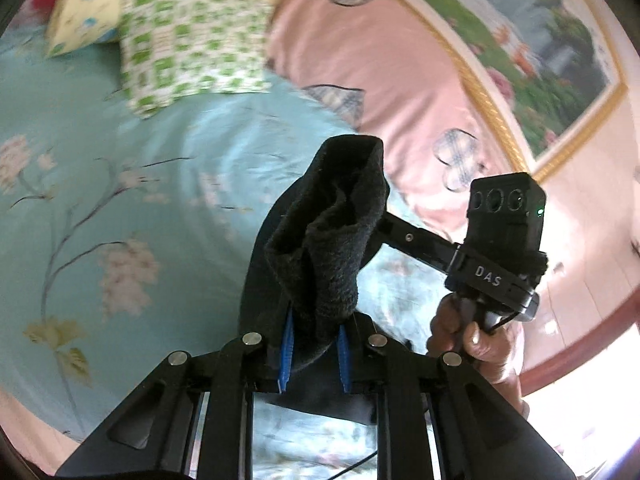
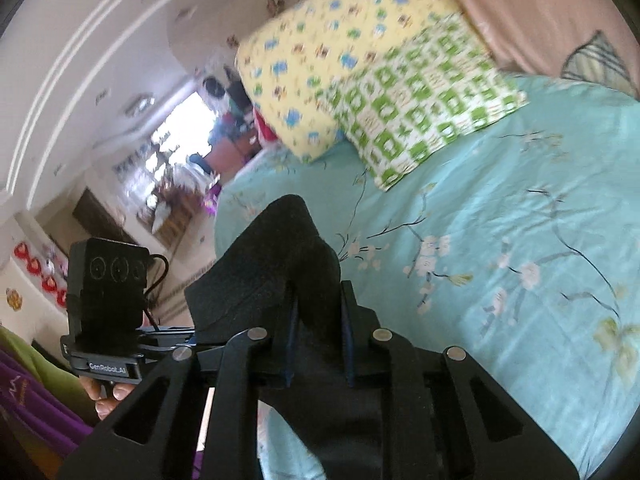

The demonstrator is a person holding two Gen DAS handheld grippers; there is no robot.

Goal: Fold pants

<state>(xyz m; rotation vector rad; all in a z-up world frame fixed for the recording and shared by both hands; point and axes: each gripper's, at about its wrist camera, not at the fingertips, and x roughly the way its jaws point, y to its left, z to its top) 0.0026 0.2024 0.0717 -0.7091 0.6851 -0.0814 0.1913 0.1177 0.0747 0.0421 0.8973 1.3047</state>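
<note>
Black pants are bunched up between the blue-padded fingers of my left gripper, which is shut on the cloth above the bed. In the left wrist view my right gripper reaches into the same cloth from the right, with a hand on its handle. The right wrist view shows the pants pinched in my right gripper, shut on them, with more cloth hanging below. There my left gripper sits close on the left. Both sets of fingertips are hidden by cloth.
A turquoise floral bedsheet lies beneath. A yellow pillow and a green-checked pillow lie at the head of the bed. A pink quilt and a framed picture are behind. Purple cloth is at the lower left.
</note>
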